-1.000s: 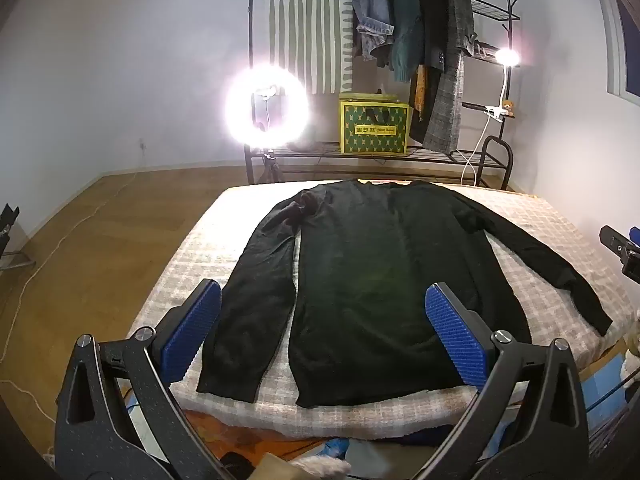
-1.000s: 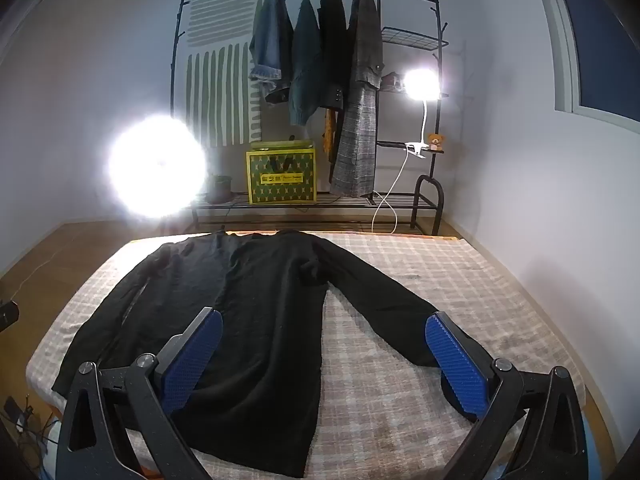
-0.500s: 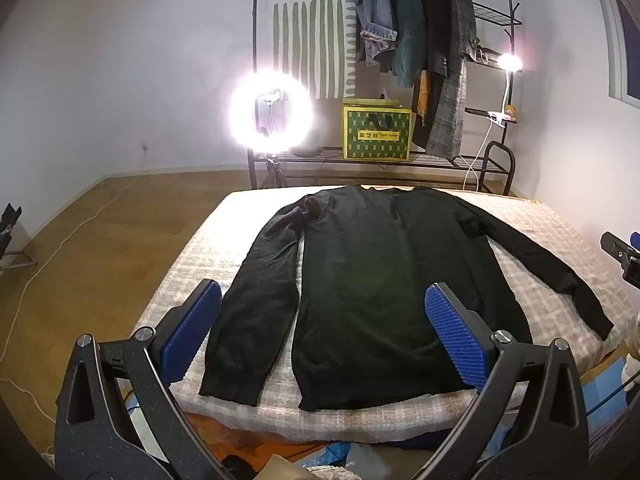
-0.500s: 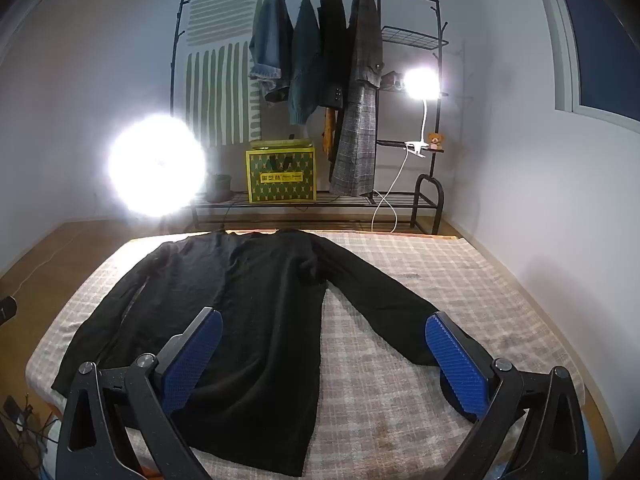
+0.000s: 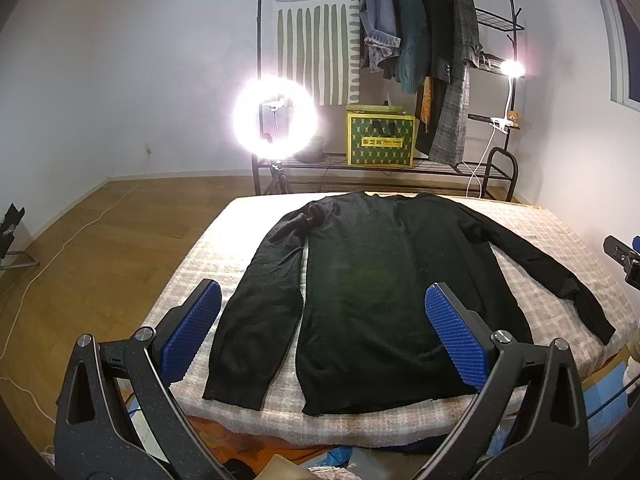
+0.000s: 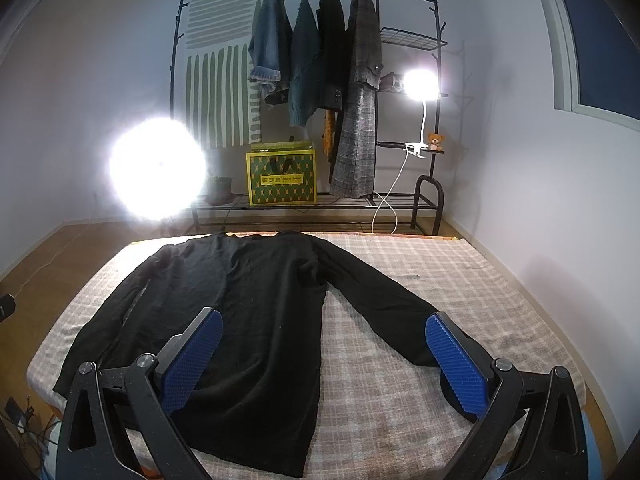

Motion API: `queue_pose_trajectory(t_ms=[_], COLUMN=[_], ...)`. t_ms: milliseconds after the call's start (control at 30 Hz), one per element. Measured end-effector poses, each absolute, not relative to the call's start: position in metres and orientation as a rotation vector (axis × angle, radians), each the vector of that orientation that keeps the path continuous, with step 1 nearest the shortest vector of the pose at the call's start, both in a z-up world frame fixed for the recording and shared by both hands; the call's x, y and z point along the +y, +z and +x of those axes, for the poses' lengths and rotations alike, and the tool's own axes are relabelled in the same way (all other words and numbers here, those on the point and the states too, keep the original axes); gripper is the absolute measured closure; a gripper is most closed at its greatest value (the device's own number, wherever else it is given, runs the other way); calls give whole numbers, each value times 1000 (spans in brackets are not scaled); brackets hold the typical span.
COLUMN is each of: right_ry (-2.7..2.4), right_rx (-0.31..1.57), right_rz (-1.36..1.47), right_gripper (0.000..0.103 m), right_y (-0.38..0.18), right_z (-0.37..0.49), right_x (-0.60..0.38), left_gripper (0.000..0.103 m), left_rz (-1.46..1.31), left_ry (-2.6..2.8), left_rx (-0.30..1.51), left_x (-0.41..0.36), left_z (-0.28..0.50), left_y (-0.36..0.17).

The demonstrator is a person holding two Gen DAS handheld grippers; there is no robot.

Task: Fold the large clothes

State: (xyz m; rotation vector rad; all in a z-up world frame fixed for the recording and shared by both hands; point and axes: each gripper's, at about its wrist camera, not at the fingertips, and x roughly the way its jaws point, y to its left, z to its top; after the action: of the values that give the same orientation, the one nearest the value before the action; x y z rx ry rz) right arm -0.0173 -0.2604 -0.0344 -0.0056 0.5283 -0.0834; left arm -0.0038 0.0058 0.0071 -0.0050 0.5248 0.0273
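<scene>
While flat on the bed [image 5: 560, 232], black sweater [image 5: 380, 292] (untouched); both grippers [image 5: 322, 334] [image 6: 324, 356] wide, empty.

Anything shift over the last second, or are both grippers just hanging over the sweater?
The left gripper drew back and rose a little: the black sweater sits slightly farther off in its view. The right gripper barely moved. Nothing was gripped or released; both are open, and the sweater lies flat on the checked bed cover as before.

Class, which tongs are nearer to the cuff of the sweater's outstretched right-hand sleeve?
Right. The right tongs hang open with that cuff just beside one finger; the left tongs hover open over the sweater's other half.
</scene>
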Motion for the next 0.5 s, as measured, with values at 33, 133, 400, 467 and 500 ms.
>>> queue_pose_trajectory(t_ms=[33,133,400,467,500], right_ry=[-84,-84,-83,-84,-84], right_rx=[528,527,527,526,526], right_rz=[-5,-6,-5,-5,-5], right_gripper=[0,0,0,0,0], right_y=[-34,-33,-33,-33,-33], right_z=[-17,-18,-18,-18,-18], right_x=[-261,-260,-260,-260,-260], left_gripper=[0,0,0,0,0], left_rz=[-5,-4,-3,-3,-3], left_ry=[28,29,30,30,30], left_rx=[525,524,523,523,523], left_x=[6,6,8,8,8], left_z=[-4,-4,-4,-4,-4], left_y=[7,7,8,8,8])
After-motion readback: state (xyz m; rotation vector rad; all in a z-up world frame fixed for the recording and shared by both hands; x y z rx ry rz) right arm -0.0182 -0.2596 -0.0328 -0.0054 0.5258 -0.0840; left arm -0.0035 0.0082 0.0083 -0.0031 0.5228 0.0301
